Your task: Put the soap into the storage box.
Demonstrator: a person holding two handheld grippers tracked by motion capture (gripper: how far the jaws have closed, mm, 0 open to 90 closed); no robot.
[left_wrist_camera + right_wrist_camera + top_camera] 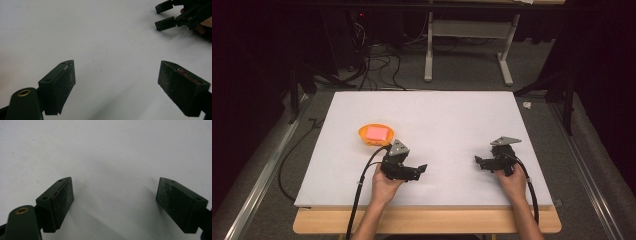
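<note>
White board (452, 120) on the table carries an orange bowl (375, 135) with a pink block (378, 132) near its left edge; your left gripper (421, 169) and right gripper (478, 161) rest near the front edge, jaws apart, empty; nothing seems begun; reaching for the bowl looks likeliest.

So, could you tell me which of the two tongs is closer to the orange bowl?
The left tongs: they sit just below the bowl, while the right tongs are across the table.
</note>
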